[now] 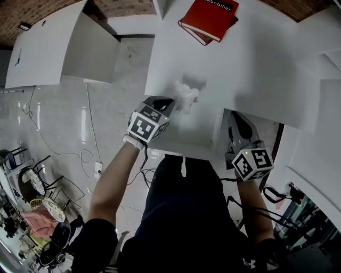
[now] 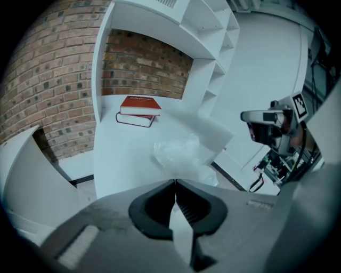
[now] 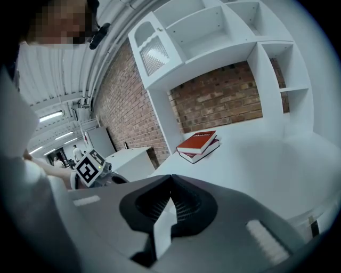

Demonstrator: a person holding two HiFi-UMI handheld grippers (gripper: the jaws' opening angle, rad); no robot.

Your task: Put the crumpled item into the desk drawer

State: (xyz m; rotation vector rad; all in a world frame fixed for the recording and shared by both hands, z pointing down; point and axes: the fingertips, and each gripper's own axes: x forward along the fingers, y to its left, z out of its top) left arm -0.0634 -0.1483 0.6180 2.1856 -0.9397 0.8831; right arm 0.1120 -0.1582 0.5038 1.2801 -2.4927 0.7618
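Lightly, fingers of our left gripper (image 2: pixel 175 181) pinch the soft, featherlight crumpled clear plastic wad (image 2: pixel 178 152) by its edge; right gripper (image 3: pixel 171 177) fingers together, empty.

The red book (image 1: pixel 209 17) carries white cover lettering that reads roughly "Mobilier".

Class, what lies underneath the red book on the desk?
A second, darker book lies under the red book, on the white desk. Only its edges show; the top book covers its front.
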